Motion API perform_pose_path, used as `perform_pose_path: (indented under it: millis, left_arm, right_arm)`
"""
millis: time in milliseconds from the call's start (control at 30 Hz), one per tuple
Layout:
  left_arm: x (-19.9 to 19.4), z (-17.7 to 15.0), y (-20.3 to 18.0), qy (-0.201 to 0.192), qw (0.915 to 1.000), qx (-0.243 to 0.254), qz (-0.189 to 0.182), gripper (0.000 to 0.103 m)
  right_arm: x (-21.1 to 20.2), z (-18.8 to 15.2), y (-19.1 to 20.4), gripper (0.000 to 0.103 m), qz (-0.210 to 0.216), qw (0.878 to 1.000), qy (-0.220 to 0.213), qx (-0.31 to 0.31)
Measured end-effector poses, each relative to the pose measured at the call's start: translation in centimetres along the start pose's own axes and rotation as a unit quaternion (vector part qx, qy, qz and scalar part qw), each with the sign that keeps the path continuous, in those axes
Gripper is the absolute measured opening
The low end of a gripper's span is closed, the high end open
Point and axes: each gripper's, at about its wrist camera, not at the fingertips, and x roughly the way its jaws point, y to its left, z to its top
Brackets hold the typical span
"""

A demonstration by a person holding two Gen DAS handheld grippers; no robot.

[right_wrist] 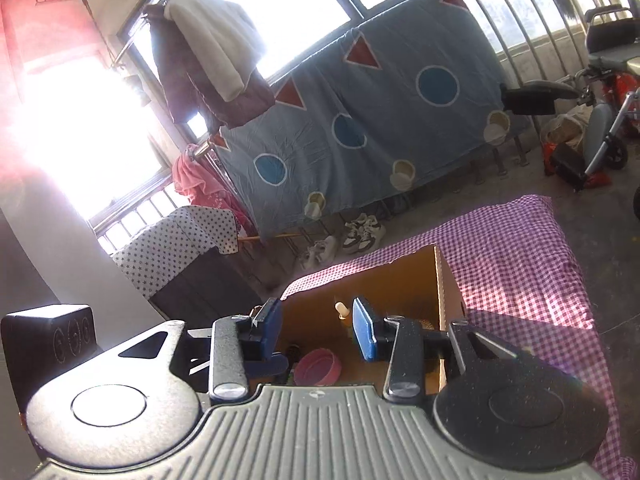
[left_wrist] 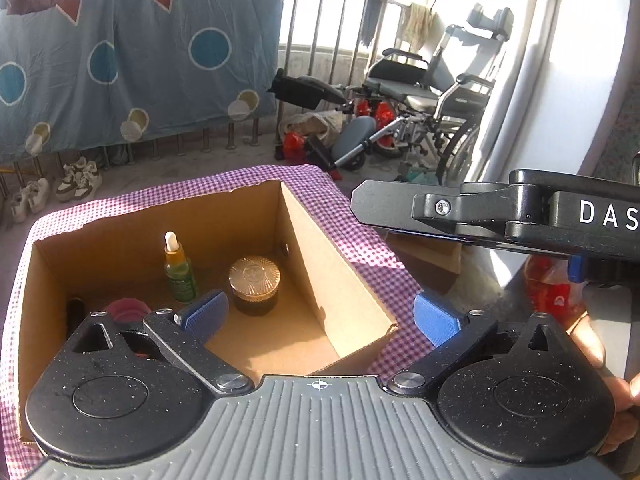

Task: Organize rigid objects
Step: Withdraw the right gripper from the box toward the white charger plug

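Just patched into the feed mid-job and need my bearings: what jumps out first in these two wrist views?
The open cardboard box on the purple checked cloth dominates both views; inside stand a green dropper bottle and, to its right, a jar with a ribbed gold lid, with a pink lid nearer the cameras. Behind hangs a blue sheet with circles and triangles. The left gripper gapes wide and empty above the box.

Inside the open-topped cardboard box, the floor right of the gold-lidded jar lies bare up to the slanting right wall, while left of that jar the dropper bottle and pink lid crowd the near-left corner.
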Motion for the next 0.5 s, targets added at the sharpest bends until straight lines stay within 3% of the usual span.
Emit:
perform_pose_path:
  millis: [300,500]
  left_arm:
    - [-5.3,-5.8,0.7,0.012,0.9994,0.015,-0.027,0.102]
    - [-7.3,-10.4,2.6,0.026,0.9995,0.016,-0.009,0.102]
  right_arm:
    - [-4.4,-6.0,2.5,0.043,0.011,1.000,-0.006,0.028]
    - [-4.0,-9.2,3.9,0.046,0.028,0.998,0.024,0.043]
